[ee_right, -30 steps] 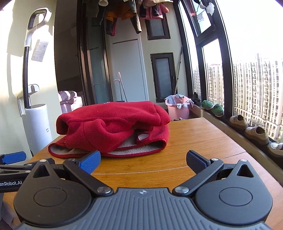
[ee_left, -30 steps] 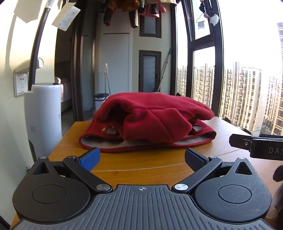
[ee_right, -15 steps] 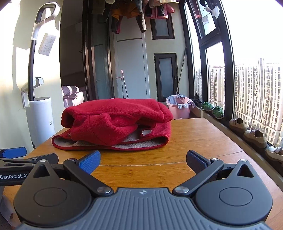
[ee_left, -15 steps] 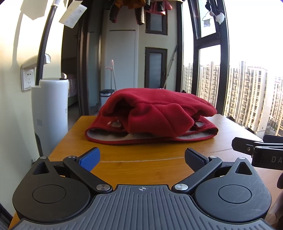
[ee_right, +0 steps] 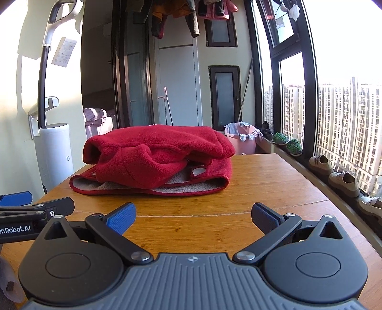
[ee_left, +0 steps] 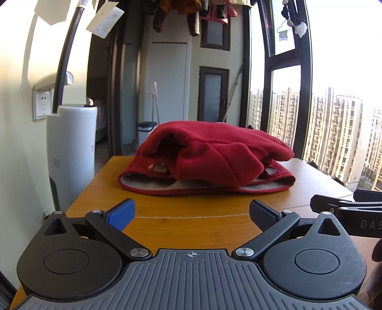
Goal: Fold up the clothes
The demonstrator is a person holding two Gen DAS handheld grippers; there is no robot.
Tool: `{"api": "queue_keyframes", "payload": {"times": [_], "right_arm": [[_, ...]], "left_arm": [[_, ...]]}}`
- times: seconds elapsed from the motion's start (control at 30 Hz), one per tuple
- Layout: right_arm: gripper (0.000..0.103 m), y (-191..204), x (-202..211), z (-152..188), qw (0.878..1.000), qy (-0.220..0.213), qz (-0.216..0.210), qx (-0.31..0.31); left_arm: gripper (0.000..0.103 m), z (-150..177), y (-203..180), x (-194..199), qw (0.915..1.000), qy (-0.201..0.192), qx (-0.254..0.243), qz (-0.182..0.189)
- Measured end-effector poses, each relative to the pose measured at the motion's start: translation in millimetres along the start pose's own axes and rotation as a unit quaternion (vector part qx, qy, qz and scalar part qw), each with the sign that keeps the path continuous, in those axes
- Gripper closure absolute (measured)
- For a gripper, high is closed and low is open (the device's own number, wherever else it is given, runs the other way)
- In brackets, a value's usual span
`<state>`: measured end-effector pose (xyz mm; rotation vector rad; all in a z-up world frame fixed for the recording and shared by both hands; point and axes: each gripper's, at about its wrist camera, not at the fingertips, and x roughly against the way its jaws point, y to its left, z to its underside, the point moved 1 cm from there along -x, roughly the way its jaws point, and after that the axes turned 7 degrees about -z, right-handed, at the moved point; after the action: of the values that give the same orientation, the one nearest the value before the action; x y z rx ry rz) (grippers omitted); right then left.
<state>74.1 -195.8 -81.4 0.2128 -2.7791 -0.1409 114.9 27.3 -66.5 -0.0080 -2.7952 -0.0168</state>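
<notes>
A red fleece garment (ee_left: 210, 157) with a grey lining lies folded in a thick bundle on the wooden table (ee_left: 191, 224); it also shows in the right wrist view (ee_right: 157, 159). My left gripper (ee_left: 192, 213) is open and empty, low over the near part of the table, well short of the garment. My right gripper (ee_right: 193, 214) is open and empty too, beside the left one and equally short of the garment. Each gripper shows at the edge of the other's view.
A white cylindrical appliance (ee_left: 71, 152) stands left of the table by the wall. A pink basin (ee_right: 241, 140) sits beyond the table. Shoes (ee_right: 343, 181) line the window sill on the right. Clothes (ee_right: 174, 14) hang overhead.
Both grippers have drawn back slightly and tilted up, so the garment sits a little lower and farther in both views. The jaws stay open. The garment has not moved.
</notes>
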Motion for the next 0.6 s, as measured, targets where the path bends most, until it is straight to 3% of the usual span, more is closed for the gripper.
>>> {"api": "queue_keyframes", "payload": {"times": [0.6], "right_arm": [[0.0,-2.4,-1.2,0.4,1.0,0.005,-0.005,-0.005]], "left_arm": [[0.0,0.3,0.8,0.4,0.9999,0.007,0.006,0.007]]}}
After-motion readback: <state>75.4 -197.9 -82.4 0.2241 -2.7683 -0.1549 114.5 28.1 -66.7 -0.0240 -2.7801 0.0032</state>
